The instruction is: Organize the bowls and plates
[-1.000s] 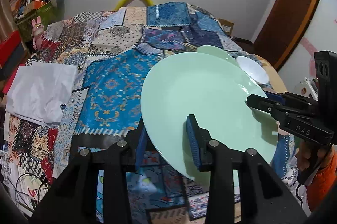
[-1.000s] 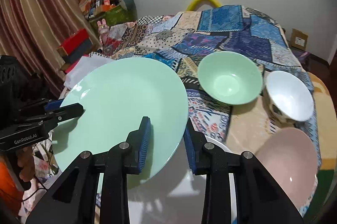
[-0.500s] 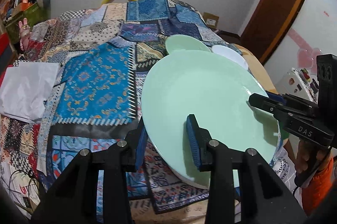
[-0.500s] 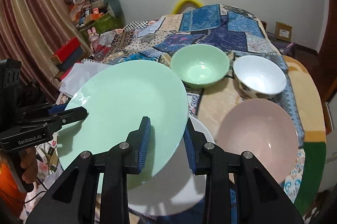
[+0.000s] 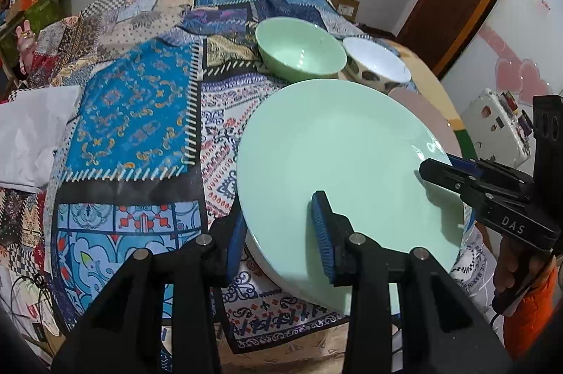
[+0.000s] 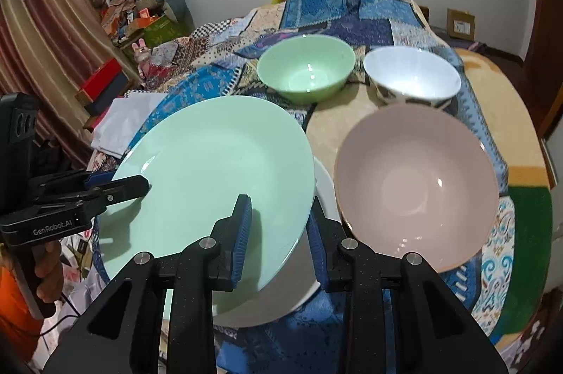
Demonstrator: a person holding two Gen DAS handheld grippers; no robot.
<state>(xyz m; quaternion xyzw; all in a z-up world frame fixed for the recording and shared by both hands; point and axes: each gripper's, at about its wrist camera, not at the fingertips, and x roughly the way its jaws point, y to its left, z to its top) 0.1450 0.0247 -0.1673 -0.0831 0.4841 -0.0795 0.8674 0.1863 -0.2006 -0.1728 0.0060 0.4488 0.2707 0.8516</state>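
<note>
- Left wrist view: your left gripper [image 5: 279, 233] is clamped on the rim of the large round mint-green plate [image 5: 337, 163], one blue pad under the edge and one on the upper face, at about 6 o'clock of the plate.
- The mint-green plate is tilted, its low edge just over a white plate [image 5: 271, 272] of which only a sliver shows beneath; whether the two touch cannot be told here.
- Your right gripper [image 5: 434, 167] grips the same plate's rim at 3 o'clock, jaws closed on the edge; a hand [image 5: 508, 265] and orange sleeve hold its handle.
- A mint-green glossy bowl [image 5: 301, 50] sits at 12 o'clock of the plate, well apart from it, with a white bowl with a dark-patterned outside [image 5: 378, 62] just beside it at its 3 o'clock.
- Everything rests on a blue patchwork-patterned cloth [image 5: 133, 113].
- Right wrist view: your right gripper [image 6: 278, 233] holds the mint-green plate at its 5 o'clock rim, pads pressed on either face.
- Your left gripper [image 6: 135, 185] clamps the rim at 9 o'clock.
- The white plate lies directly under the green one, showing from 3 to 6 o'clock.
- A large pale-pink bowl [image 6: 417, 184] stands just beside both plates at 3 o'clock; the green and white bowls sit beyond it, at 12 o'clock.
</note>
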